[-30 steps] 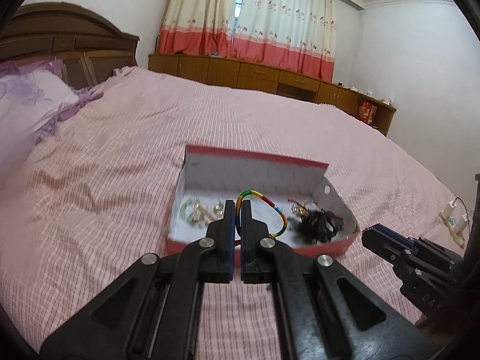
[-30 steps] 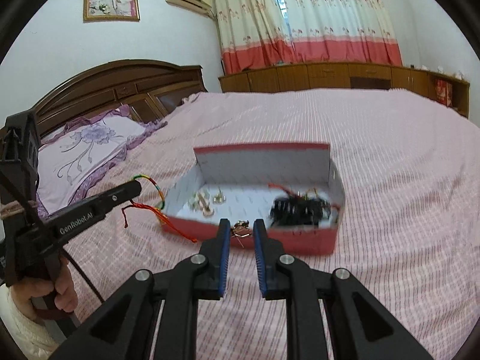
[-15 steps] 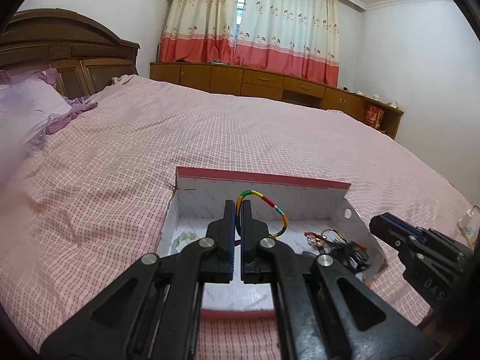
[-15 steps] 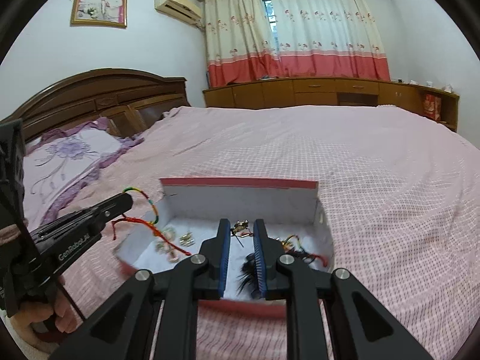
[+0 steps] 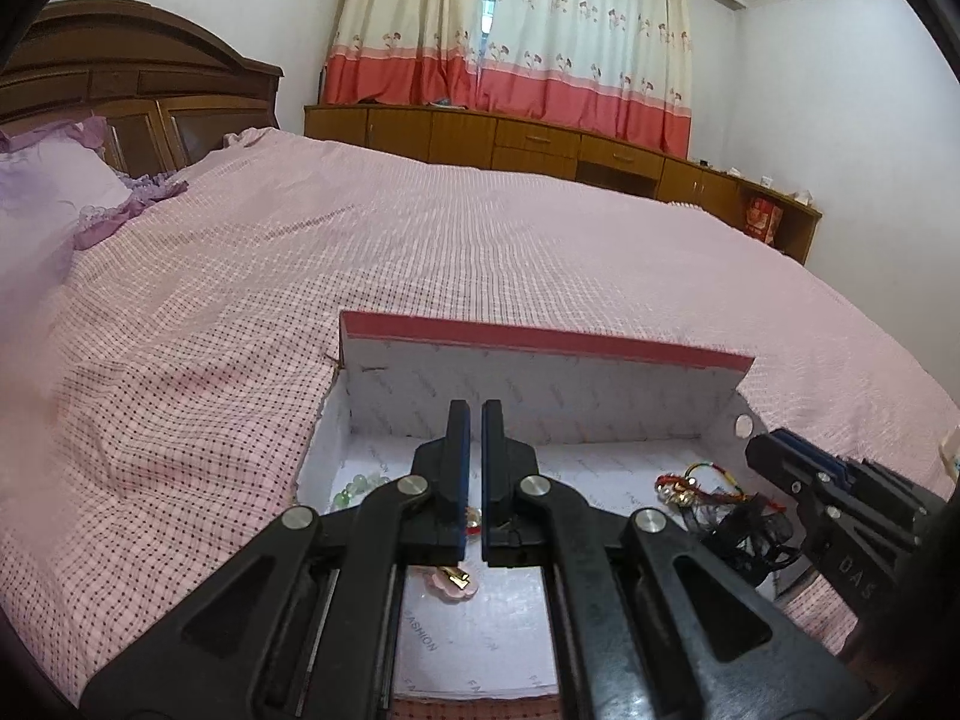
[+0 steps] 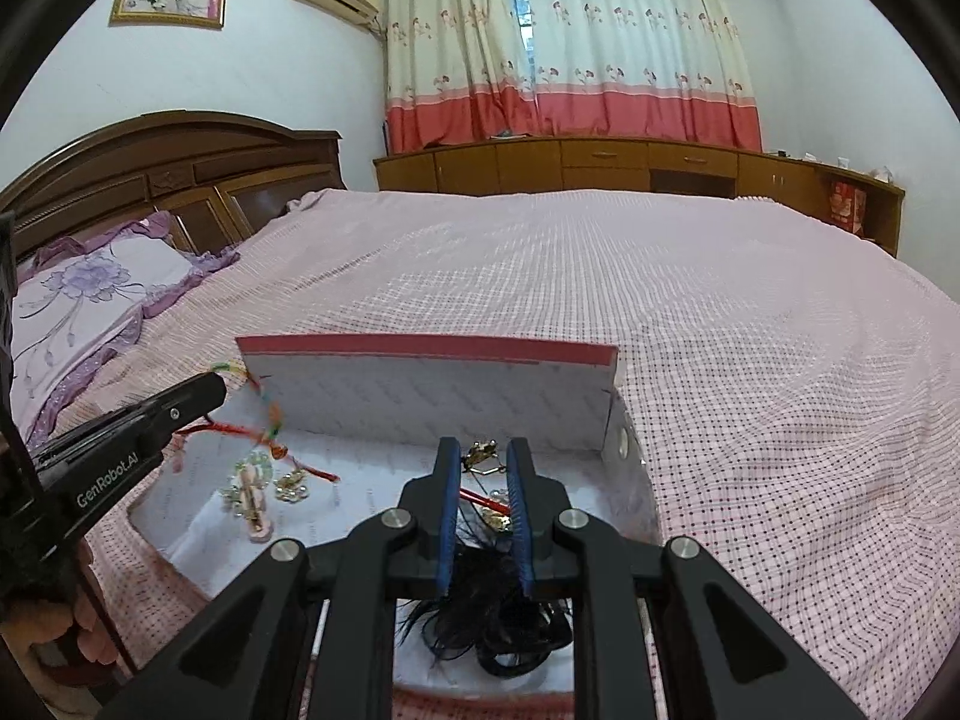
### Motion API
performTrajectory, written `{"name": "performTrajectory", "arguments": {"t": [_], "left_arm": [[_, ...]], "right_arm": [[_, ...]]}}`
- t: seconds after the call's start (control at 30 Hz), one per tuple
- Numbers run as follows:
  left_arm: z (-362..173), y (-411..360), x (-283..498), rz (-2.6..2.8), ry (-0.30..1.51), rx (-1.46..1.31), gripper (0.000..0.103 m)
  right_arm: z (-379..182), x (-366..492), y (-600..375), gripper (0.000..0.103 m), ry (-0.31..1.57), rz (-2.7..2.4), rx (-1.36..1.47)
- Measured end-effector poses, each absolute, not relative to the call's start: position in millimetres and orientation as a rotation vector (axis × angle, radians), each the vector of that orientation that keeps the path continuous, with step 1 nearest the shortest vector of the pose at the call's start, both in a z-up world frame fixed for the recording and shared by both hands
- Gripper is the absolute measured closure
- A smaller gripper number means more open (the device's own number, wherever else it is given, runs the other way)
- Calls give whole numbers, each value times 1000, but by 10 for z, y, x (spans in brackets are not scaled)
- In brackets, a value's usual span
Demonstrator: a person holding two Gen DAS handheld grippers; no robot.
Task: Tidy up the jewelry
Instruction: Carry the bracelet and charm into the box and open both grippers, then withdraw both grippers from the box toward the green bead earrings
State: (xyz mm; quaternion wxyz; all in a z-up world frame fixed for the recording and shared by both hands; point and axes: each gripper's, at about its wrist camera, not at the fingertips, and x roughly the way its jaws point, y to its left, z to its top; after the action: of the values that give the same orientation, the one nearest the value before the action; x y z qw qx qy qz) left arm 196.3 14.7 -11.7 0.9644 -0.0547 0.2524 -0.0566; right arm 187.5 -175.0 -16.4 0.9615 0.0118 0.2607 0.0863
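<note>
A red box with a white inside (image 5: 540, 339) (image 6: 432, 347) lies open on the pink bed. My left gripper (image 5: 474, 414) is over the box with a narrow gap between its fingers; the multicoloured cord bracelet (image 6: 267, 420) hangs blurred just below its tip in the right wrist view. My right gripper (image 6: 485, 450) is over the box's right part, shut on a small gold earring (image 6: 483, 456). In the box lie a pink hair clip (image 6: 255, 495), a gold trinket (image 6: 292, 489), green beads (image 5: 354, 489), a red-cord bracelet (image 5: 690, 480) and a black hair piece (image 6: 492, 606).
The pink checked bedspread (image 5: 420, 252) spreads all round the box. A purple pillow (image 6: 84, 300) and wooden headboard (image 6: 168, 174) are at the left. Low wooden cabinets (image 6: 600, 165) under curtains stand at the far wall.
Both grippers moved forward and down over the box. The coloured bracelet left the left gripper's own view and now hangs blurred by its tip. The right gripper still carries the earring.
</note>
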Motion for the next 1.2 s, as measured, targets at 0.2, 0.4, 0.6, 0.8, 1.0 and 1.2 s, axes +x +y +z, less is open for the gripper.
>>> {"name": "performTrajectory", "arguments": {"t": [0.2, 0.4, 0.6, 0.8, 1.0, 1.2], "left_arm": [[-159, 129, 1967, -117, 547, -96, 94], [-124, 104, 1867, -137, 552, -100, 84], [-62, 104, 1703, -169, 560, -98, 81], [-56, 131, 1508, -186, 584, -116, 79], [-106, 123, 1306, -210, 617, -122, 79], [-157, 75, 1182, -227, 650, -119, 79]], "right_arm": [[-216, 1928, -1784, 82, 546, 169, 40], [-157, 1861, -1817, 67, 536, 179, 56], [-86, 1724, -1864, 67, 534, 195, 76], [14, 1501, -1889, 67, 528, 211, 78], [36, 1271, -1919, 67, 549, 209, 84], [29, 1052, -1927, 67, 563, 223, 85]]}}
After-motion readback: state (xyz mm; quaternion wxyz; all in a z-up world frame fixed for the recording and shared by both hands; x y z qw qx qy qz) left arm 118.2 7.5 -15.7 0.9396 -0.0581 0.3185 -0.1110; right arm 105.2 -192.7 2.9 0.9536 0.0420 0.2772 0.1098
